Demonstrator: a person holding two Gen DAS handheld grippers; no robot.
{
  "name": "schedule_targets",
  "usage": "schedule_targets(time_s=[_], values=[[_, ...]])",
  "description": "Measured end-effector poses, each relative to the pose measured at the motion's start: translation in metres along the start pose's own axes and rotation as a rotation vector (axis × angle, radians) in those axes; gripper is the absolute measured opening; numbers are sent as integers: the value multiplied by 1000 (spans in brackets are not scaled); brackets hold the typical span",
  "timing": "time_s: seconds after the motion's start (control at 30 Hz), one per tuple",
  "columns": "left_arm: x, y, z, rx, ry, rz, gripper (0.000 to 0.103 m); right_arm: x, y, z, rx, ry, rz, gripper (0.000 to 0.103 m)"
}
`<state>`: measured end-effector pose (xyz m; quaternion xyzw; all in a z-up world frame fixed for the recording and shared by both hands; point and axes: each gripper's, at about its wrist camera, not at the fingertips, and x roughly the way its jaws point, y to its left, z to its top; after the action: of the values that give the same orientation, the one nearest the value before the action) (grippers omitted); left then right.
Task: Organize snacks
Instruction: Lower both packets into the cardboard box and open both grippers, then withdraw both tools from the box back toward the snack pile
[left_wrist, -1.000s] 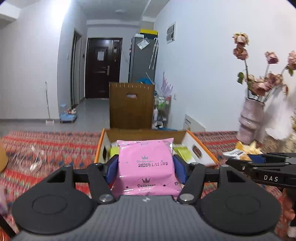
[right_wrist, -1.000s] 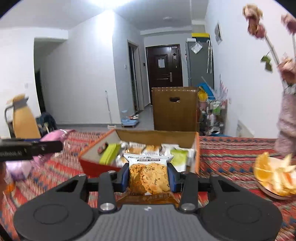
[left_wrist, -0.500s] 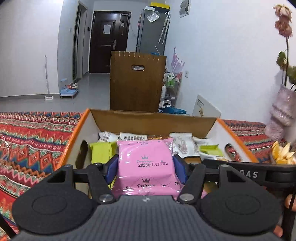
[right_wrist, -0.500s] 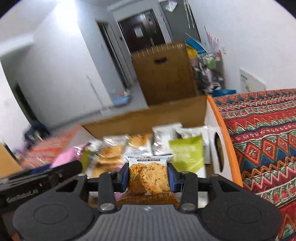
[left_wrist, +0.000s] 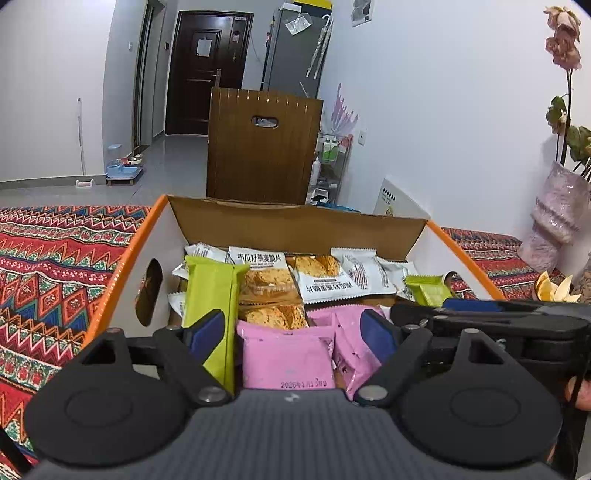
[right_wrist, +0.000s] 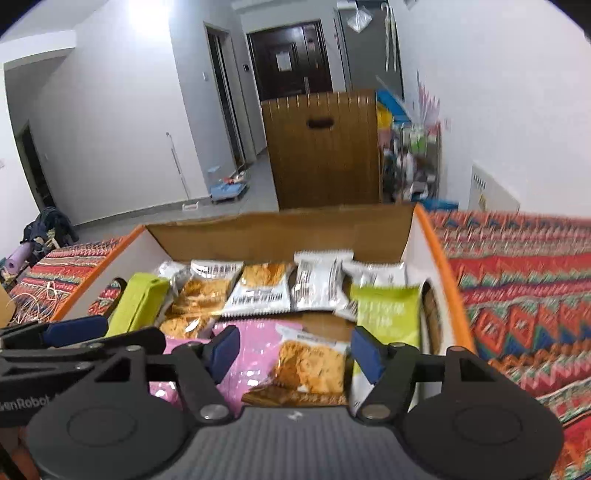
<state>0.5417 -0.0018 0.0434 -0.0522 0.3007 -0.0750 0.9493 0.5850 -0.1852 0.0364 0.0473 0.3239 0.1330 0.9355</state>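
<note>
Your pink snack packet (left_wrist: 288, 360) lay flat in the orange-rimmed cardboard box (left_wrist: 122, 266), near side, and your biscuit packet (right_wrist: 310, 365) rested tilted beside it, among green and white packets.

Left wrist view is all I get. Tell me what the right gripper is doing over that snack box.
Observer: The right gripper has just been opening its jaws. A cookie packet lies between them, and the left pad is clear of it.
Operator: Say what is under that packet.
Observer: It lies over pink packets at the near end of the box.
Operator: Report anything on the table left of the box.
Observer: Straw-coloured cords lie tangled on the patterned cloth.
</note>
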Motion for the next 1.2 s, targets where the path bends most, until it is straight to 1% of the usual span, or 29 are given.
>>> schedule_targets(time_s=[0.1, 0.17, 0.2, 0.23, 0.27, 0.3, 0.33, 0.4, 0.47, 0.53, 0.63, 0.7, 0.73, 0.77, 0.9, 0.97, 1.03, 1.2], values=[[-11, 2, 5, 6, -13, 19, 82, -13, -1, 6, -5, -29, -3, 67], [-25, -1, 13, 52, -38, 62, 82, -24, -1, 11, -20, -53, -19, 70], [-35, -3, 17, 84, -72, 72, 83, -33, -3, 13, -32, -70, -30, 70], [-51, -5, 20, 112, -121, 79, 87, -40, -3, 16, -37, -85, -36, 70], [-65, -5, 22, 116, -159, 77, 93, -51, -3, 18, -37, -103, -37, 71], [-80, -4, 23, 110, -187, 63, 95, -63, -4, 20, -32, -123, -32, 72], [-94, -3, 22, 99, -191, 54, 96, -74, -4, 20, -28, -140, -25, 73], [-119, -5, 16, 93, -183, 48, 96, -101, -3, 17, -34, -175, -14, 76], [-149, -11, 4, 134, -208, 39, 98, -122, 0, 11, -47, -193, -3, 80], [-177, -15, -8, 153, -234, 39, 99, -144, 4, 3, -69, -198, 10, 83], [-219, -15, -27, 123, -244, -7, 102, -179, 8, -12, -96, -208, 7, 84], [-244, -15, -42, 100, -244, -34, 103, -203, 8, -27, -98, -215, 7, 84], [-257, -16, -51, 92, -247, -36, 103, -214, 8, -33, -97, -218, 12, 86], [-267, -17, -59, 85, -251, -27, 103, -225, 7, -43, -95, -222, 16, 89], [-306, -22, -96, 74, -267, 32, 103, -264, 8, -86, -100, -222, 33, 94], [-320, -21, -117, 55, -249, 41, 103, -277, 9, -108, -101, -212, 28, 95], [-332, -18, -135, 38, -223, 44, 103, -289, 14, -134, -111, -205, 2, 95], [-355, -15, -185, 21, -151, 110, 103, -320, 26, -195, -145, -158, -37, 96]])
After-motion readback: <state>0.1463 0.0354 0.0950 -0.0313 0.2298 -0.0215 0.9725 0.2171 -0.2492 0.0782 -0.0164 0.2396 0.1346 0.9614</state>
